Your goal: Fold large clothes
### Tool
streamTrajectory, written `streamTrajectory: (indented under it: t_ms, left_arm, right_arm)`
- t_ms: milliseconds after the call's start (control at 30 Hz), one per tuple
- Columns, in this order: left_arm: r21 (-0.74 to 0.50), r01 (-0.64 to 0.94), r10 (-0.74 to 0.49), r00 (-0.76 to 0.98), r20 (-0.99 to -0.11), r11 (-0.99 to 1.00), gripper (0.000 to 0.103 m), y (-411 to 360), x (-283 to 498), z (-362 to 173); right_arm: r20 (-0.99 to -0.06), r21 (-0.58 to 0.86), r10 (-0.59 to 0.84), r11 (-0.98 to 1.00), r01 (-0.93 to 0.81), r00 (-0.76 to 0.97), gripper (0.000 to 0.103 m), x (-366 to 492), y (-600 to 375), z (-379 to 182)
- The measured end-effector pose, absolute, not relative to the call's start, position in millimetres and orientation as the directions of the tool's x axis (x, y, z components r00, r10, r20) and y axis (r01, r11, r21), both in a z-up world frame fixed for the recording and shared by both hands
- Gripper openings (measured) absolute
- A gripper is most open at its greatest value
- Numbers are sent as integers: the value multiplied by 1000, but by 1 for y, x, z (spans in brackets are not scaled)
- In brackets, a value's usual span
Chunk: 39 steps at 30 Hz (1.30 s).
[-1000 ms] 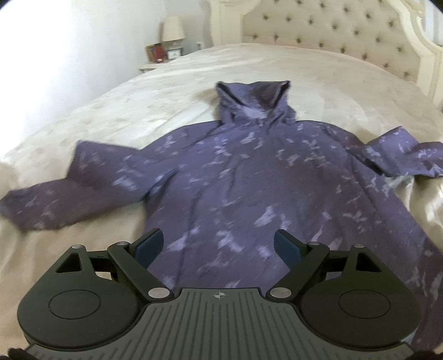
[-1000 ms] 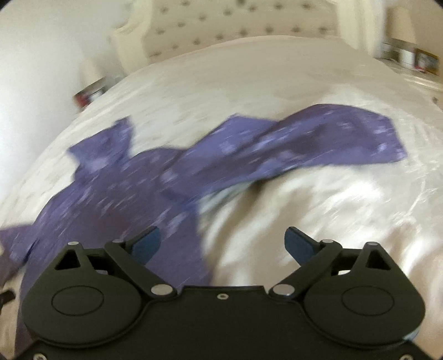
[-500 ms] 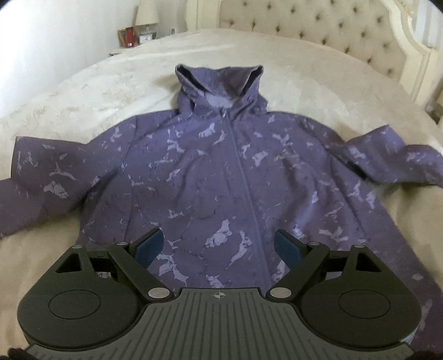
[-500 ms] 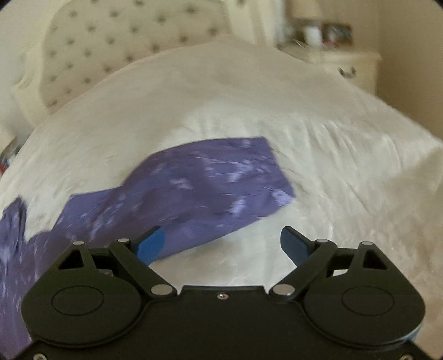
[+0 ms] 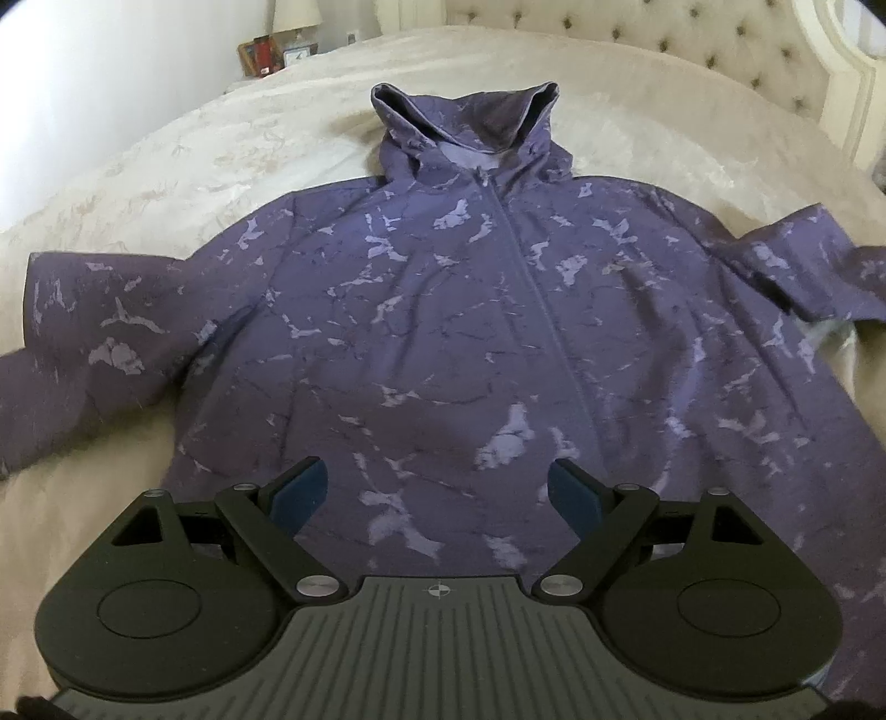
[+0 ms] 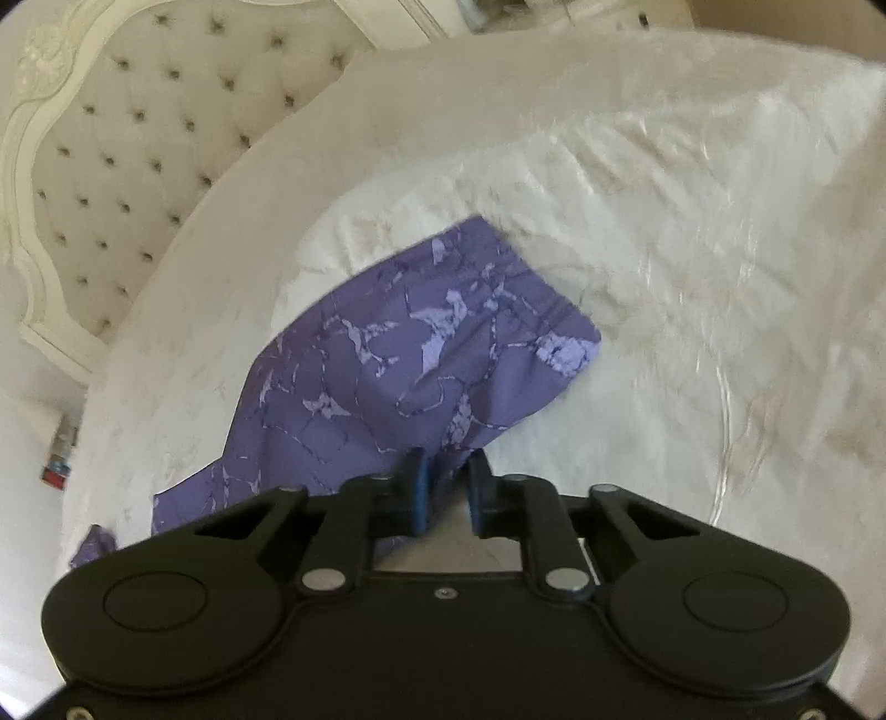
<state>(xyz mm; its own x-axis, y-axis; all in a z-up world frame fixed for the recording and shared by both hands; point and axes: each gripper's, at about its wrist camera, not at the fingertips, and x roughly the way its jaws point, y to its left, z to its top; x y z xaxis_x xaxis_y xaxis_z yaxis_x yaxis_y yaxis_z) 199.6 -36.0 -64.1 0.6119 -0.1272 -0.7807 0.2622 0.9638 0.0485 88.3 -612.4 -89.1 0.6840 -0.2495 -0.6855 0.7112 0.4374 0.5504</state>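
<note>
No brand, label or legible writing shows on any item; the only mark is a small crosshair symbol (image 5: 437,590) on the ribbed grey body of the left gripper (image 5: 437,493). The hoodie (image 5: 470,343), purple with a pale marbled print, lies face up and spread flat on the bed (image 5: 166,166), hood (image 5: 468,119) toward the tufted headboard (image 5: 692,39), zip running down the centre, one sleeve (image 5: 83,343) extended to the left of the view and the other (image 5: 814,266) to the right. The left gripper hovers above the lower front of the hoodie with its fingers (image 5: 299,493) spread wide and nothing between them. In the right wrist view, the right gripper (image 6: 446,487) has its fingers (image 6: 412,487) closed to a narrow gap on the lower edge of a sleeve (image 6: 421,360), which lies across the white cover with its cuff end pointing away from the camera. A lamp (image 5: 296,16) and small framed items (image 5: 260,55) stand on a nightstand beside the bed. Compared with the frame half a second earlier, the right fingers, then wide open near the sleeve, have closed on the fabric; the left gripper remains open over the garment, with the hoodie sitting slightly more central in its view.
</note>
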Motion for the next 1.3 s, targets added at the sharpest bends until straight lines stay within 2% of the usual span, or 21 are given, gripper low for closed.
streamTrajectory:
  t_ms: [167,333,567,733,967,1100,1300]
  left_arm:
    - [51,272,-136,624,-770,961,87,-15,218,-66]
    - [4,236,-152,642,-752,972,87,11,237,-71]
    - [-44,214,-179,668,-722,976,87,36,236,-84]
    - [-78,215,-204,667,-717,974,87,52,234,-86]
    - [-119,142,-184,691,-699,983,87,80,237,-80]
    - [-149,110,-184,684,-706,983,87,90,240,-84]
    - [-145,111,-181,686,-705,983,87,88,242,-89]
  right_arm:
    - [-679,420,-343,545,726,650,14,98,-597,-58]
    - [-626,324,-413,634,702,662,12,115,-573,-11]
    - [-545,208,-393,792,573,740,9,169,-508,46]
    - [-499,156,-274,905,396,822,8,221,-426,66]
    - [-459,155,30,987,48,888,8,280,-289,49]
    - [-491,165,189,979,-122,850,7,304,-220,15]
    - [-572,192,314,949,-248,758,6,317,-167,-44]
